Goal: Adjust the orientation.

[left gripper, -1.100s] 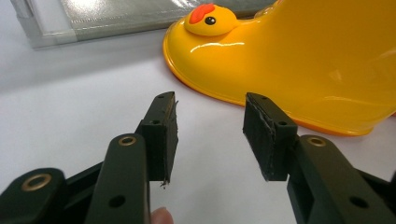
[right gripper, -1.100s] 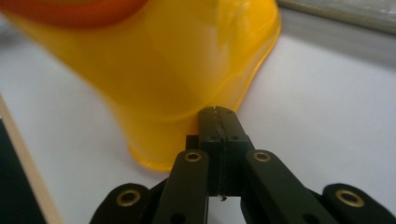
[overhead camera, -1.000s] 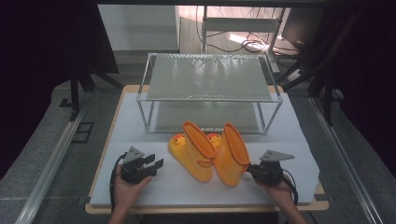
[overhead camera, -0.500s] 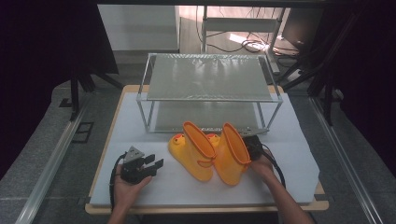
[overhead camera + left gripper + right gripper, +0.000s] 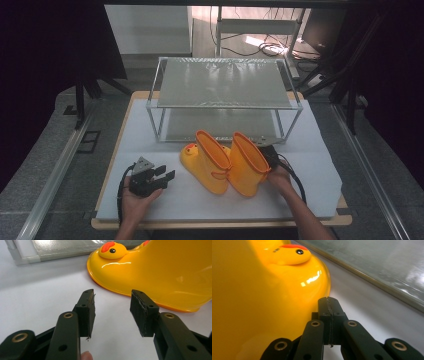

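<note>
Left gripper (image 5: 112,312): jaws apart, empty, near left boot (image 5: 207,162).
Right gripper (image 5: 329,302): jaws pressed together, empty, beside right boot (image 5: 247,162).

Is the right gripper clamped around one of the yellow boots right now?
No, the right gripper has its jaws shut on nothing, resting beside the yellow boot.

The left gripper (image 5: 112,312) is seen with its two black jaws held apart, nothing between them, low over the white surface (image 5: 37,302). Just beyond the right jaw a glossy yellow boot (image 5: 162,272) is stood on the surface, its toe marked by a duck face with a red crest. A metal-framed rack (image 5: 50,251) is seen past the boot's toe.
</note>
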